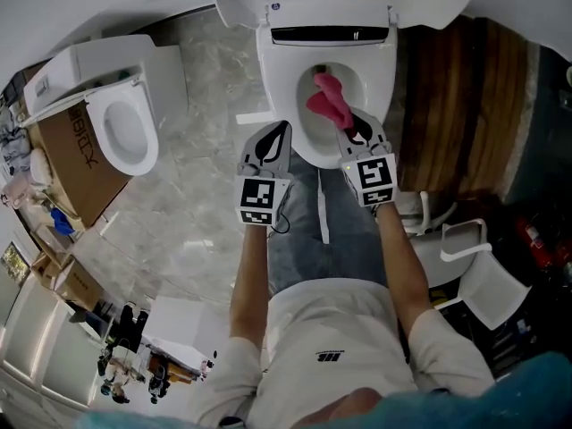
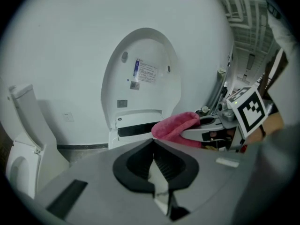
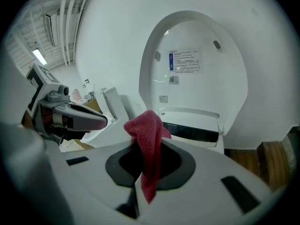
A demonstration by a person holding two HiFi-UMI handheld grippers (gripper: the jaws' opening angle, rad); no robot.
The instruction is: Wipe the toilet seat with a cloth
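R tongs (image 3: 149,168) grip cloth (image 3: 148,137), lengthwise along tongs, twd lid (image 3: 206,36).

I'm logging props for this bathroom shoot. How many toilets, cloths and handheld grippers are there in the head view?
Toilets: 2, the open toilet straight ahead and a second toilet at the left.
Cloths: 1, the pink cloth, held over the bowl.
Grippers: 2, the left gripper and the right gripper.
Total: 5
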